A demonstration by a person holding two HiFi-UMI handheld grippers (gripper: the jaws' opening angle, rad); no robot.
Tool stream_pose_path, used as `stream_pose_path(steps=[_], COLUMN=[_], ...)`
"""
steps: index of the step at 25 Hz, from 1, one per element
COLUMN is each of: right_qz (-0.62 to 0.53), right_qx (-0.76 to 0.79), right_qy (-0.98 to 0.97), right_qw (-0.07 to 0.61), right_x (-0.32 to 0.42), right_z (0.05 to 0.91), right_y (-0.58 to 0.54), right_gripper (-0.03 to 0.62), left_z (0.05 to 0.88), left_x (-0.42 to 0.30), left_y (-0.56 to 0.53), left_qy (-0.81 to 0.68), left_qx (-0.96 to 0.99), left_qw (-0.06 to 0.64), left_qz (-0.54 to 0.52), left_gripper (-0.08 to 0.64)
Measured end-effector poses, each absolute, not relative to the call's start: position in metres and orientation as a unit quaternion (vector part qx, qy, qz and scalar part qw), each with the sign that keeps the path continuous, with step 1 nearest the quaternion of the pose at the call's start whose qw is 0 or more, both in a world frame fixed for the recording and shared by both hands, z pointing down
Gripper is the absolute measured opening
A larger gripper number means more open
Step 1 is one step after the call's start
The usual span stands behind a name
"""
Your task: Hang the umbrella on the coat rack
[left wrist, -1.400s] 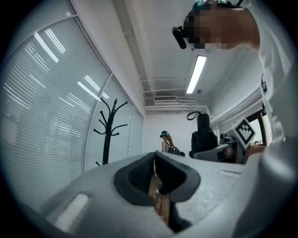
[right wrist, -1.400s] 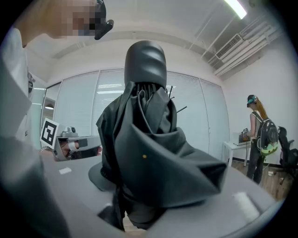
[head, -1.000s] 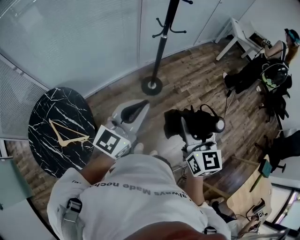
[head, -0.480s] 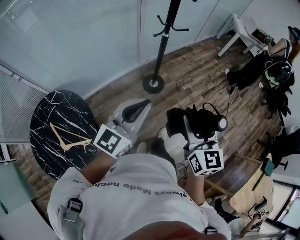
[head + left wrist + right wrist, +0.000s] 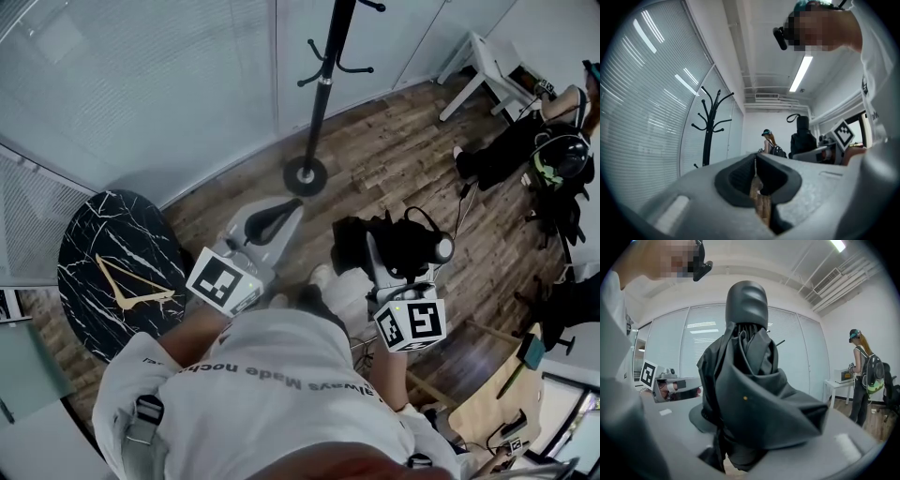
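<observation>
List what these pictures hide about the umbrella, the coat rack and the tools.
- Coat rack top: head view, cut off by the upper edge.
- Coat rack base: left gripper view, behind the left tool.
- Umbrella lower end: right gripper view, sunk between the right tool's jaws.
- Its pads: same view, covered by umbrella fabric.

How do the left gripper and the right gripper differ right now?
The right gripper is clamped on the folded black umbrella; the left gripper holds nothing. The right gripper's jaws stand wide around the bundled fabric, while the left gripper's jaws are drawn together, with only a thin slit showing floor. Both are grey and aimed roughly toward the coat rack.
</observation>
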State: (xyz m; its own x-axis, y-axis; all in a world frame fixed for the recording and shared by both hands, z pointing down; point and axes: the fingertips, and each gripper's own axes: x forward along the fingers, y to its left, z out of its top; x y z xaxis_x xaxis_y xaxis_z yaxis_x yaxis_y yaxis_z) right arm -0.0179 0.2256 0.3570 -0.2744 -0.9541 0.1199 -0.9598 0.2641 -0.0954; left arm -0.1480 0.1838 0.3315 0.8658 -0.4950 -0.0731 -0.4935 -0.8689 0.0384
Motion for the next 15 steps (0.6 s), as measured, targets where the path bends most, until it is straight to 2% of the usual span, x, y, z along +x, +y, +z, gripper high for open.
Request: stream_pose_path(steps=[15], right_qz=[0.077], right_qx=[0.580], right_qy=[-0.810], right_qw=[0.027], right_x=[0.129], right_z=[0.355], right_y=[0.145], right_gripper=[0.255], left_z=[0.328], left_x=[-0.002], left_y=[0.108], left_qy=[-0.276], left_qx=[0.960], left_qw=[0.015], left_qz=[-0.040], left_gripper=[0.011])
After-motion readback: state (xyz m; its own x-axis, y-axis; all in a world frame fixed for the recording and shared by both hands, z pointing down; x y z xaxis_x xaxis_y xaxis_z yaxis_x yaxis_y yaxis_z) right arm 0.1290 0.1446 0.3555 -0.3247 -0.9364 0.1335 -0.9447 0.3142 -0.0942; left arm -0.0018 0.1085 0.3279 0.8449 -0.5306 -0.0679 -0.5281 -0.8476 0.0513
